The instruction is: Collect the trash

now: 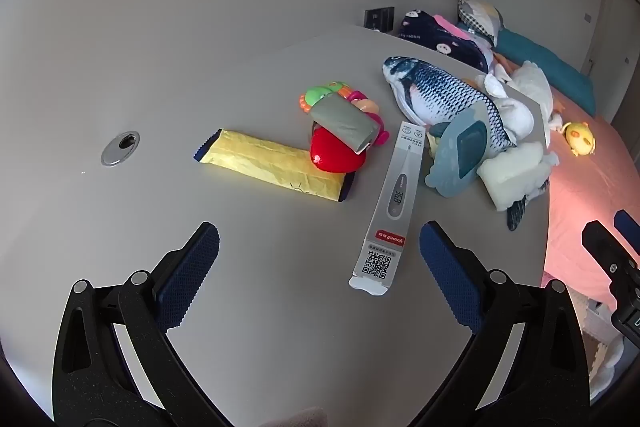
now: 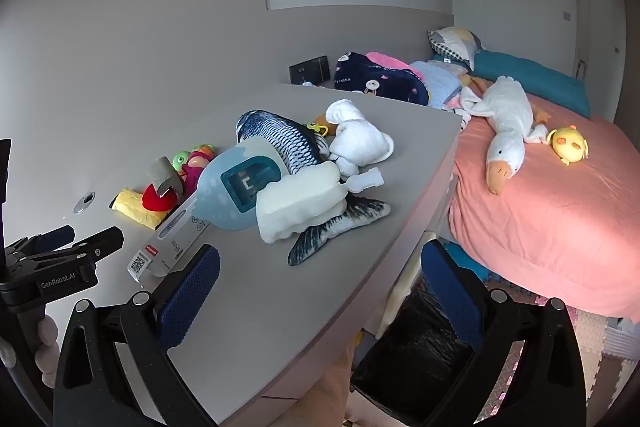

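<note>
On the grey desk (image 1: 260, 307) lie a yellow wrapper (image 1: 268, 163), a long white thermometer box (image 1: 390, 203) and a grey cardboard tube (image 1: 346, 121) resting on a red toy (image 1: 336, 155). My left gripper (image 1: 320, 255) hovers open above the desk, its right finger beside the box's near end. In the right wrist view my right gripper (image 2: 320, 267) stands open over the desk's (image 2: 280, 307) near corner, above a bin lined with a black bag (image 2: 412, 343). The box (image 2: 172, 239) and wrapper (image 2: 134, 209) show at the left there, behind the left gripper (image 2: 80, 243).
A plush fish (image 1: 440, 99), a blue pouch (image 1: 460, 155), white cloths (image 2: 360, 139) and small bright toys (image 1: 328, 91) crowd the desk's far side. To the right is a pink bed (image 2: 560, 211) with a plush goose (image 2: 504, 131) and a yellow chick (image 2: 570, 145). A cable hole (image 1: 120, 147) sits at the left.
</note>
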The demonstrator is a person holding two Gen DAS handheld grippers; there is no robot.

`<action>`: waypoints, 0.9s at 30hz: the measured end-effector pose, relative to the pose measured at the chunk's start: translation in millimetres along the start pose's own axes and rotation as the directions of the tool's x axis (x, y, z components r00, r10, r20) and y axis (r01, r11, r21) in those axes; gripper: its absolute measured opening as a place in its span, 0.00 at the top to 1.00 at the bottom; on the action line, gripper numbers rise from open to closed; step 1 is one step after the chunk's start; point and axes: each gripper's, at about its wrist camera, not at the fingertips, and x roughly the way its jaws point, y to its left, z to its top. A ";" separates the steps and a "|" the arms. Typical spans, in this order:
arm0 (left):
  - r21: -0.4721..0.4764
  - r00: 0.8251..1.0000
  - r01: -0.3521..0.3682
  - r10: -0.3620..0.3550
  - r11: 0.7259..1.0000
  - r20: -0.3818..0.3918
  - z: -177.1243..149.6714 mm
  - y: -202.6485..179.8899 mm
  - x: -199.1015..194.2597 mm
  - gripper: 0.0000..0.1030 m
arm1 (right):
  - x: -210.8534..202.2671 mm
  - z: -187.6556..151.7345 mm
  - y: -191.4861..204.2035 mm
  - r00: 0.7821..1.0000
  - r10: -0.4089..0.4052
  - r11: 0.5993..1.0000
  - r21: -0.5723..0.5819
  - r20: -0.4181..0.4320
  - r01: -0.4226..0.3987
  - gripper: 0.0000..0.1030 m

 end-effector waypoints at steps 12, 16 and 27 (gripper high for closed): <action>0.017 1.000 -0.011 0.011 1.000 0.004 -1.5 -5.0 -3.5 0.06 | -3.4 -1.5 -1.4 1.000 0.004 1.000 0.004 0.002 -0.004 0.03; 0.018 1.000 -0.004 0.004 1.000 0.006 1.3 -3.6 -4.3 0.06 | -3.9 -1.9 -3.3 1.000 0.004 1.000 0.004 0.002 -0.004 0.03; 0.010 1.000 0.004 -0.004 1.000 0.004 1.9 -3.4 -5.6 0.06 | -10.4 -0.7 -3.0 1.000 -0.001 1.000 -0.004 0.006 0.001 0.03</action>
